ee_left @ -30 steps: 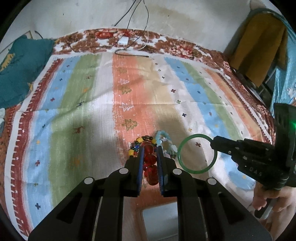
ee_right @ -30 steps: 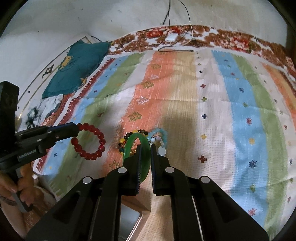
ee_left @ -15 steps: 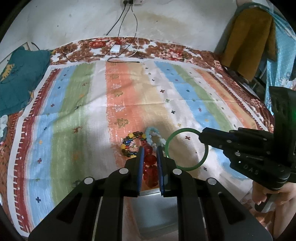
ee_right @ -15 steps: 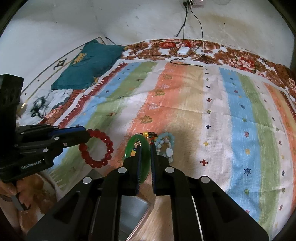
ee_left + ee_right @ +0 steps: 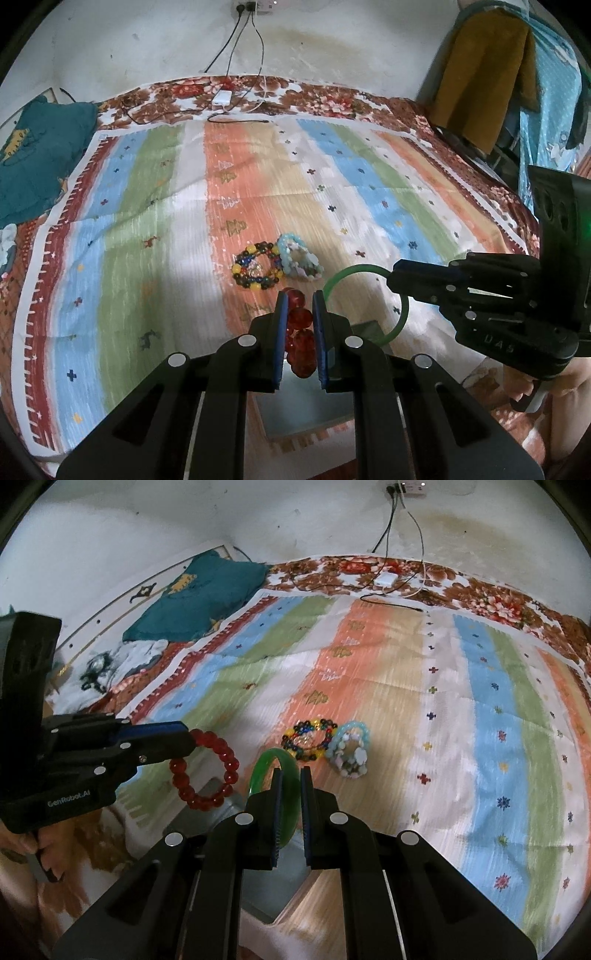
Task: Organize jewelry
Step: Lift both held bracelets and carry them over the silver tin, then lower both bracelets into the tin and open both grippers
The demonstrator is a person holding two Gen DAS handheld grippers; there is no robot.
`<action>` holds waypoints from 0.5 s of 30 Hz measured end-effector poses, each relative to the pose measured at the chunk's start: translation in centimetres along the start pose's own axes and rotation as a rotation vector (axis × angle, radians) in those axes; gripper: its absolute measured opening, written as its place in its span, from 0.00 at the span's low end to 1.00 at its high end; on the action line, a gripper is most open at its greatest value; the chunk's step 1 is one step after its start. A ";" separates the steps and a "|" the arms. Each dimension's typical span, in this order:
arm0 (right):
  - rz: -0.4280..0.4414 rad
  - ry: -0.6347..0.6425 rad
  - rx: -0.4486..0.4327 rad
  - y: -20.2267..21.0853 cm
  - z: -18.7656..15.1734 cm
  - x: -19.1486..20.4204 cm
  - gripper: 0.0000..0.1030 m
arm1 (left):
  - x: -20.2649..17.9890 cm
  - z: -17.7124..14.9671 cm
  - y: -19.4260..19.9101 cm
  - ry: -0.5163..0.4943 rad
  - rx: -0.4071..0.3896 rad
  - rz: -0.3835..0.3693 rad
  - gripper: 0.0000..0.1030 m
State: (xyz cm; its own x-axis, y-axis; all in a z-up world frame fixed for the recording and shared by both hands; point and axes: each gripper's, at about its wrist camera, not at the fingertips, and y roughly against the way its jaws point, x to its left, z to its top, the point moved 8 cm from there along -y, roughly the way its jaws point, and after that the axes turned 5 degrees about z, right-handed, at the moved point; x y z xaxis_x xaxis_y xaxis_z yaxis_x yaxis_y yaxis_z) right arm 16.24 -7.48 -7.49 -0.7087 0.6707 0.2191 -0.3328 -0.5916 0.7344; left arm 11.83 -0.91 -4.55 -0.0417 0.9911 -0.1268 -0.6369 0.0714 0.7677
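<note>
Left wrist view, striped cloth: covers most of the frame and serves as the work surface; it lies over a floral bedspread visible along the upper edge.
Grey tray: lower centre, directly beneath both grippers, partly hidden by the fingers; judged to be the container the jewelry goes into, which would explain why both held pieces hang over it.
Left gripper: lower centre, clenched on the red bead bracelet; the beads sit pinched between the blue pads so the loop hangs freely below.
Right gripper: enters from the right edge, clamped on the rim of the green bangle; an edge grip leaves the ring clear for lowering.
Right wrist view, same items: right gripper at lower centre grasps the green bangle edge-on; left gripper at left holds the red bead bracelet above the tray corner.
Multicolour bead bracelet: centre of frame, flat on the cloth, not yet collected.
Pale blue bead bracelet: touching the multicolour one on its right side, likewise resting on the cloth; both judged to be next in line.
</note>
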 end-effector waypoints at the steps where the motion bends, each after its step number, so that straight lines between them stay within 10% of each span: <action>1: 0.001 0.003 0.004 0.0 -0.2 0.1 0.10 | -0.1 -0.3 0.0 -0.001 0.003 -0.003 0.12; 15: 0.027 -0.042 0.078 -1.1 -2.5 0.0 0.25 | 0.6 -2.1 -0.8 0.037 0.060 0.003 0.19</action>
State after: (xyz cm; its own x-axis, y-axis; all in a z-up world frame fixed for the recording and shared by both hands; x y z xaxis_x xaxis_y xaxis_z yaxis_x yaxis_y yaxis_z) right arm 15.07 -7.99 -9.96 -0.6896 0.6740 0.2649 -0.2630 -0.5739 0.7755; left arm 10.68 -0.62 -6.58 -0.0728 0.9865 -0.1468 -0.5895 0.0761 0.8042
